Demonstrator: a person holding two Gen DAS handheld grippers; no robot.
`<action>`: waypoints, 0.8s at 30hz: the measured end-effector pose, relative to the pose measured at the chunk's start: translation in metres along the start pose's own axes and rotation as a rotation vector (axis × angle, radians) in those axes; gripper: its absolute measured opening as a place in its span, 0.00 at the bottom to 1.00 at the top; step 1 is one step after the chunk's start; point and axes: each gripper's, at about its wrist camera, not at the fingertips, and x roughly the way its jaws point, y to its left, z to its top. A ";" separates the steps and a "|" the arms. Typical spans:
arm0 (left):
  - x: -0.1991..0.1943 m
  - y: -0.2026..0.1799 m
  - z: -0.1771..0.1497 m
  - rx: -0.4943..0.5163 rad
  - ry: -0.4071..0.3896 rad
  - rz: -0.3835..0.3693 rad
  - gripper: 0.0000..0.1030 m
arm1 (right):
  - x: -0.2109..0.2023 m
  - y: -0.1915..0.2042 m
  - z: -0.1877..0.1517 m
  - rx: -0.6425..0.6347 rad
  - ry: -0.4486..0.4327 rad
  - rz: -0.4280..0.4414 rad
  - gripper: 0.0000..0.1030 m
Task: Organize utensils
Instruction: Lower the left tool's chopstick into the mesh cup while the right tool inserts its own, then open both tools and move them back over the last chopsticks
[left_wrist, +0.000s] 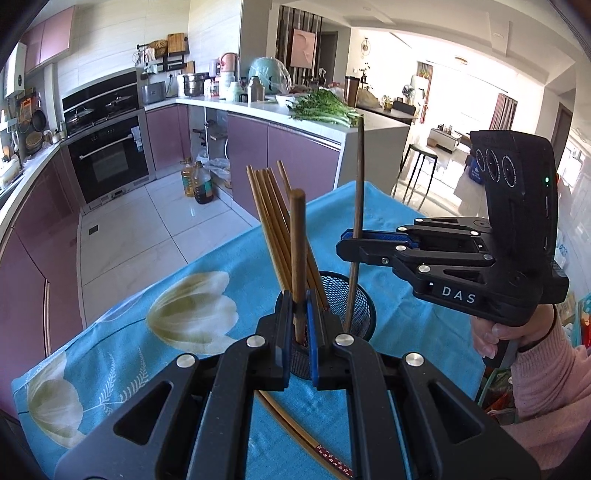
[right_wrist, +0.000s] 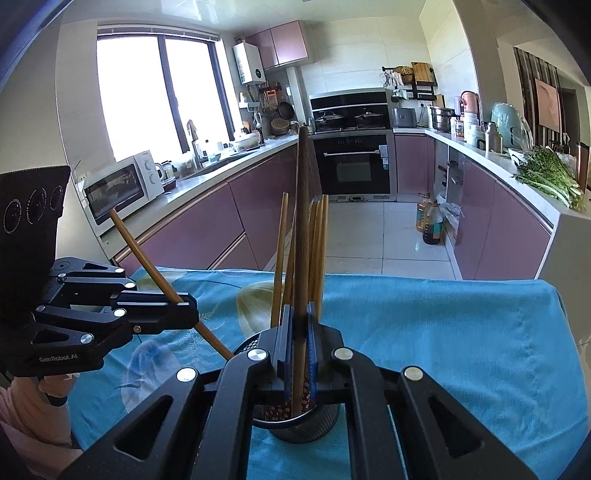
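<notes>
A black mesh cup (left_wrist: 354, 295) stands on the blue flowered cloth (left_wrist: 184, 295) and holds several wooden chopsticks (left_wrist: 269, 210). My left gripper (left_wrist: 299, 314) is shut on one chopstick (left_wrist: 297, 240) whose lower end is in the cup. My right gripper (left_wrist: 345, 245) is shut on a thin dark chopstick (left_wrist: 359, 177), upright, its tip in the cup. In the right wrist view the right gripper (right_wrist: 300, 332) grips that chopstick (right_wrist: 303, 221) over the cup (right_wrist: 306, 424); the left gripper (right_wrist: 188, 310) holds its chopstick (right_wrist: 147, 258) tilted.
One patterned chopstick (left_wrist: 295, 424) lies on the cloth under my left gripper. The table's far edge drops to the tiled kitchen floor (left_wrist: 147, 229). Purple cabinets, an oven (right_wrist: 352, 162) and a counter with greens (left_wrist: 325, 107) stand beyond.
</notes>
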 end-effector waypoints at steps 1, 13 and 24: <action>0.001 0.000 0.001 -0.001 0.006 -0.004 0.07 | 0.002 -0.001 0.000 0.005 0.003 -0.001 0.06; 0.028 0.014 0.020 -0.066 0.029 -0.020 0.08 | 0.018 -0.011 0.002 0.046 0.015 -0.019 0.07; 0.021 0.027 0.005 -0.143 -0.038 -0.005 0.17 | 0.019 -0.016 -0.002 0.081 0.013 -0.016 0.10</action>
